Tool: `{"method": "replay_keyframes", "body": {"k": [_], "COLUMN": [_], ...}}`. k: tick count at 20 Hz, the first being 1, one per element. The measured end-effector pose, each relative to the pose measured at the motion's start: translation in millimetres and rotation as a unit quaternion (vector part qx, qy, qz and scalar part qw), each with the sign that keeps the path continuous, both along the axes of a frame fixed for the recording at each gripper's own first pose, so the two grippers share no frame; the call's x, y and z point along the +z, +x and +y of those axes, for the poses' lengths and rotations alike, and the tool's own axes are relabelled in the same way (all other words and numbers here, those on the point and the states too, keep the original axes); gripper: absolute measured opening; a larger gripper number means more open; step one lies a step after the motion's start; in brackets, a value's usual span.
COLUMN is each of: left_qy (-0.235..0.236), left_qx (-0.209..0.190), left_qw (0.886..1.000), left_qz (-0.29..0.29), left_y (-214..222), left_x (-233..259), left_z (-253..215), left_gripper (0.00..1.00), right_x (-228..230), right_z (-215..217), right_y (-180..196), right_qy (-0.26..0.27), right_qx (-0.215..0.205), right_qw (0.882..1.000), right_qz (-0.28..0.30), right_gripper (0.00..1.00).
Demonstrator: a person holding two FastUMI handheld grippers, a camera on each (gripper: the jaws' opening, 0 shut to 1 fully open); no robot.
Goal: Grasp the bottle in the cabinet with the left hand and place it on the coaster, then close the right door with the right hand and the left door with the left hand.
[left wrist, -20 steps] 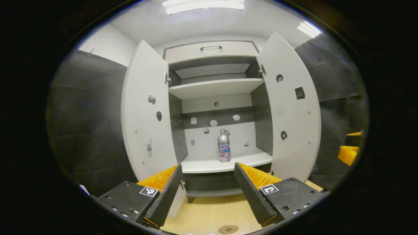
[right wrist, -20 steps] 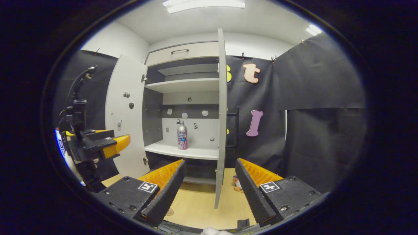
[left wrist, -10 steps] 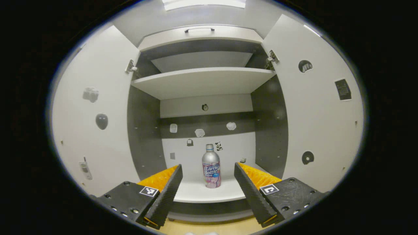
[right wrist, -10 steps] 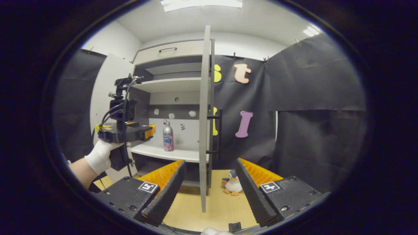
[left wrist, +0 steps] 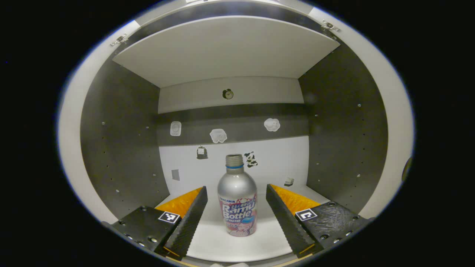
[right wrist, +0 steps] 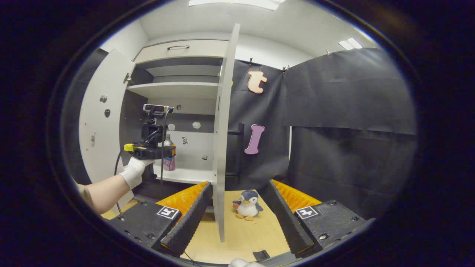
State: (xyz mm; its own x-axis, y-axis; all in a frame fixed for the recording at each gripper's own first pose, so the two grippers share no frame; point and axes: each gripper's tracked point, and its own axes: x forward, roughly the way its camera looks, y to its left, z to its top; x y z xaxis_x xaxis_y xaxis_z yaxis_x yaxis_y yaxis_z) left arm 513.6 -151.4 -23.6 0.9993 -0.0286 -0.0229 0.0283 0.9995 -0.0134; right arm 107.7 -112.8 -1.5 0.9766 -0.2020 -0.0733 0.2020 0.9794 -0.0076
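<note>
- From my right gripper (right wrist: 235, 217), spread wide, my left gripper (right wrist: 156, 151) half hides the bottle (right wrist: 169, 157)
- My left gripper (left wrist: 235, 213) gapes around the upright bottle (left wrist: 237, 202), neck up, untouched

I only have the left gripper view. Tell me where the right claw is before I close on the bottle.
Observer: The right claw is open, holds nothing, and faces the edge of the open right door.
Operator: Report anything near that door.
Observer: A toy penguin sits on the wooden surface just past the door's lower edge.
</note>
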Motion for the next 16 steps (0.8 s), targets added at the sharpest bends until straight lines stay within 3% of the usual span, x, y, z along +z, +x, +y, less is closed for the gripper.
{"method": "replay_keyframes", "body": {"k": [8,10,15,16], "left_qy": [0.001,0.004,0.006,0.007], "left_qx": [0.0,0.002,-0.016,-0.022], "left_qw": [1.0,1.0,1.0,1.0], "left_qz": [0.026,0.025,-0.008,-0.013], "left_y": [28.7,27.4,-12.6,-25.8], "left_x": [-27.1,-25.9,7.7,14.4], "left_z": [4.1,6.8,4.2,1.2], "left_gripper": [0.98,0.8,0.78,0.82], "right_x": [-8.9,-9.9,-11.7,-13.4], "right_z": [11.0,8.6,1.7,0.2], "right_y": [10.7,12.1,5.9,3.5], "right_qy": [-0.001,0.0,0.007,0.01], "right_qx": [-0.004,-0.003,-0.002,0.004], "right_qw": [1.0,1.0,1.0,1.0], "right_qz": [0.009,0.008,0.006,0.006], "right_gripper": [0.99,0.99,0.99,1.0]}}
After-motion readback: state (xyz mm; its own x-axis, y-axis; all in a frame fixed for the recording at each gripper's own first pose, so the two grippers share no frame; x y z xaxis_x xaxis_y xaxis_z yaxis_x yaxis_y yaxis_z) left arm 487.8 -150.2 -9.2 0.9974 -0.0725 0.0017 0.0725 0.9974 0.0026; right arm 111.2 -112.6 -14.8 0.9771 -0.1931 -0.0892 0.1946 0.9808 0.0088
